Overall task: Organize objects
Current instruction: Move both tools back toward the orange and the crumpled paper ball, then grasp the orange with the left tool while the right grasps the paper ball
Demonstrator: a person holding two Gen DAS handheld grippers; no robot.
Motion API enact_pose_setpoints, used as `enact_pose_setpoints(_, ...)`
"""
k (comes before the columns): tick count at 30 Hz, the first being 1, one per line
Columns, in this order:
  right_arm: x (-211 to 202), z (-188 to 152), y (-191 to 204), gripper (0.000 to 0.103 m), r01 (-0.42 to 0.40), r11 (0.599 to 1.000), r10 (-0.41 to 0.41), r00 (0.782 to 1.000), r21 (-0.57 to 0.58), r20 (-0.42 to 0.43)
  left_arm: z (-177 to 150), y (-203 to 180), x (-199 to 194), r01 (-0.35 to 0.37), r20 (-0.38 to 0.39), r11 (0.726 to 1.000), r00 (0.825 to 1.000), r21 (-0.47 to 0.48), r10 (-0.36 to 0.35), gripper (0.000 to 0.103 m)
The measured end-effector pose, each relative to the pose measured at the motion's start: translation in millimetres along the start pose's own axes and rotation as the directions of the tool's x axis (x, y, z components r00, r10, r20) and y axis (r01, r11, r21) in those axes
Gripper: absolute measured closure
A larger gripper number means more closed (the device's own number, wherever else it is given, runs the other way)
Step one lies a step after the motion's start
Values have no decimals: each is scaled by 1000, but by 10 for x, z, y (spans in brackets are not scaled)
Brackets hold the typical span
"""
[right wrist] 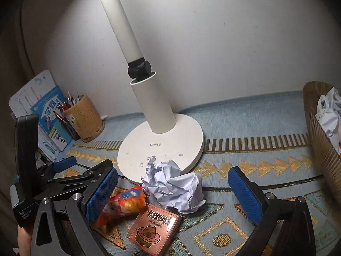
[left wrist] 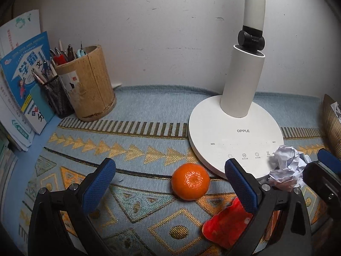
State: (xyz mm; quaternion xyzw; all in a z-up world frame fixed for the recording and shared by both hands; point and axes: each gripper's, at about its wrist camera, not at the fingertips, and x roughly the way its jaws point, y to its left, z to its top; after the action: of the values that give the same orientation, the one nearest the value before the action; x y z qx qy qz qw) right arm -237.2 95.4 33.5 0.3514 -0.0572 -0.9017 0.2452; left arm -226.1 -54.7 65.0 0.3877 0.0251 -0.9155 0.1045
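Hovering low over the patterned cloth (left wrist: pixel 136 125), the left gripper (left wrist: pixel 170 183) gapes around the tangerine (left wrist: pixel 190 181); the right gripper (right wrist: pixel 172 194) spreads wide above crumpled paper (right wrist: pixel 174 185), seemingly touching nothing

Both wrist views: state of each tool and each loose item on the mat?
Left tool: open, empty, fingers either side of the tangerine.
Right tool: open, empty.
Round orange tangerine: on the mat, ungripped.
Crumpled white paper ball: leaning on the lamp base.
Pink capybara-print card box: closed, lying flat.
Orange snack packet: crumpled.
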Motion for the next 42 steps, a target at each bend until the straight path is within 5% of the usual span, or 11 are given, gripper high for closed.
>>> enact_pose_setpoints(11, 333, -83, -78, 0, -4, 1000, 5, 989, 12, -147, -83, 253, 240, 74, -89, 985, 992, -159, -89, 1)
enact_pose_setpoints(16, 350, -91, -51, 0, 10, 1000, -12, 986, -8, -164, -87, 95, 265, -38, -136, 996, 990, -84, 27, 0)
enact_pose_setpoints(42, 390, -99, -3, 0, 34, 998, -41, 983, -46, -178, -97, 149, 225, -29, -137, 995, 990, -92, 16, 0)
